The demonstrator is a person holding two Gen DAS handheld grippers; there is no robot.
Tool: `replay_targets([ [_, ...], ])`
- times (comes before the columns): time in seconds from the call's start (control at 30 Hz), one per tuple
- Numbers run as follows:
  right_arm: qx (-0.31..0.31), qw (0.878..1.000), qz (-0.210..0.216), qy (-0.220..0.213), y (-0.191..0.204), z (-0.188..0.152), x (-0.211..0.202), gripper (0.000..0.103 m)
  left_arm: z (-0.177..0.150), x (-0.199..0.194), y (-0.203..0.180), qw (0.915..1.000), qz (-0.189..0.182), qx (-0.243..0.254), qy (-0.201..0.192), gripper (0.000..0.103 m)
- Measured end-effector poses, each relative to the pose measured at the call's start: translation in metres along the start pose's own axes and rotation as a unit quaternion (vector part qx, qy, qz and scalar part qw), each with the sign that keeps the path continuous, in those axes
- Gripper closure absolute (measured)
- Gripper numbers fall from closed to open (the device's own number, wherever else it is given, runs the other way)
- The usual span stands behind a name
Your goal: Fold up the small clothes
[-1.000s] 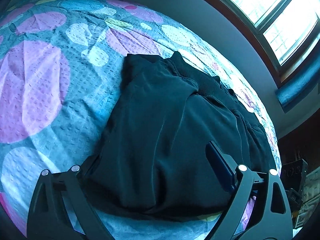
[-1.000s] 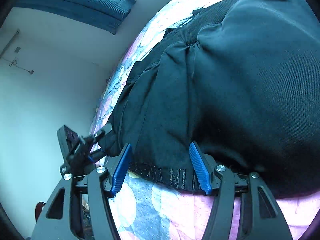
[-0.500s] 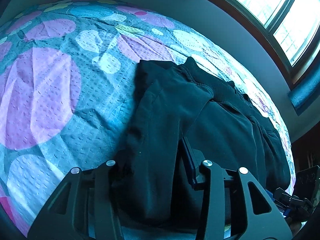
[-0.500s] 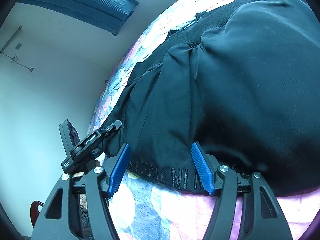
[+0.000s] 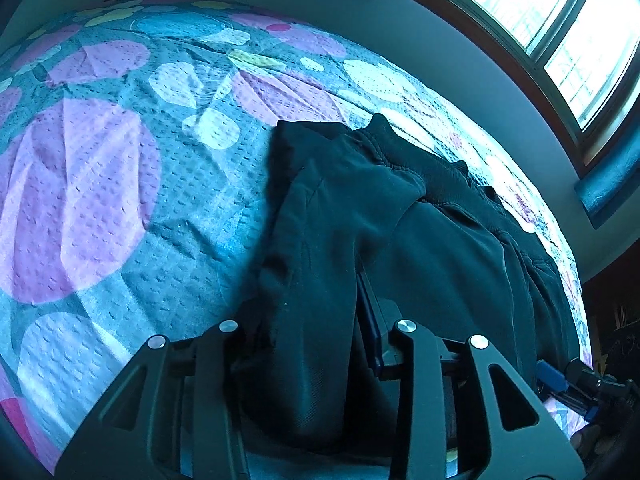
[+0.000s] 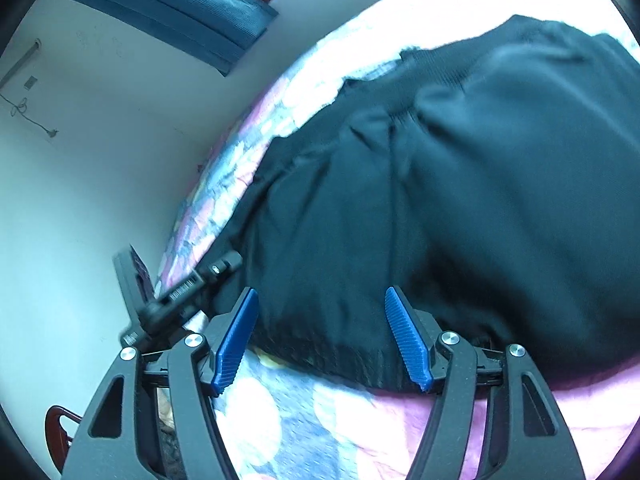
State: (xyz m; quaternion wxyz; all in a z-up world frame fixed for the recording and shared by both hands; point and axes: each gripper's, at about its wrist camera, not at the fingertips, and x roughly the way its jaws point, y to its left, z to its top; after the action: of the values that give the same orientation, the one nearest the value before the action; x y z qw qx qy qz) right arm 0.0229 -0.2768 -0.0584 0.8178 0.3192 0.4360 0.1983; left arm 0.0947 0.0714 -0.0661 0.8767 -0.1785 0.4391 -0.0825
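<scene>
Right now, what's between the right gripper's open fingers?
In the right wrist view, the right gripper frames the black garment's hem edge, with patterned bedspread below it.

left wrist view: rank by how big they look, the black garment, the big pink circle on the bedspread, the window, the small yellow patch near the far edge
1. black garment
2. big pink circle
3. window, though it is far off and cut by the frame, so its rank is unsure
4. yellow patch
</scene>
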Motion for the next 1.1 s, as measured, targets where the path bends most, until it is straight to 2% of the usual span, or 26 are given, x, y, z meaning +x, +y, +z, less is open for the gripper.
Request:
replay_targets([
  [0.4, -0.008, 0.999, -0.045, -0.030, 0.003, 0.071, 0.032, 0.038, 0.000, -0.001, 0.001, 1.0000, -0.001, 0.001, -0.001, 0.068],
  [0.47, -0.009, 0.999, -0.049, -0.023, 0.002, 0.077, 0.043, 0.038, 0.000, -0.001, 0.001, 1.0000, 0.000, 0.002, -0.002, 0.068],
  [0.53, 0.003, 0.998, -0.056, 0.005, -0.008, 0.081, 0.063, 0.037, 0.000, -0.001, 0.000, 1.0000, 0.001, 0.004, -0.002, 0.067],
  [0.67, 0.002, 0.999, -0.041, -0.006, -0.016, 0.082, 0.068, 0.037, 0.001, 0.000, -0.001, 1.0000, 0.003, 0.005, -0.002, 0.067],
  [0.8, 0.001, 0.999, -0.034, -0.001, -0.014, 0.084, 0.060, 0.038, 0.001, 0.001, -0.004, 1.0000, -0.002, 0.007, 0.000, 0.057],
  [0.9, 0.004, 0.999, -0.029, -0.023, -0.010, 0.096, 0.050, 0.038, 0.001, 0.001, -0.009, 0.9999, -0.003, 0.014, 0.000, 0.049],
  [1.0, 0.008, 0.999, -0.031, -0.037, -0.007, 0.112, 0.047, 0.038, 0.001, 0.003, -0.010, 0.9999, -0.004, 0.012, 0.003, 0.047],
  [1.1, 0.009, 0.998, -0.046, -0.032, -0.009, 0.127, 0.060, 0.038, 0.003, 0.004, -0.009, 0.9999, -0.009, 0.009, 0.004, 0.046],
])
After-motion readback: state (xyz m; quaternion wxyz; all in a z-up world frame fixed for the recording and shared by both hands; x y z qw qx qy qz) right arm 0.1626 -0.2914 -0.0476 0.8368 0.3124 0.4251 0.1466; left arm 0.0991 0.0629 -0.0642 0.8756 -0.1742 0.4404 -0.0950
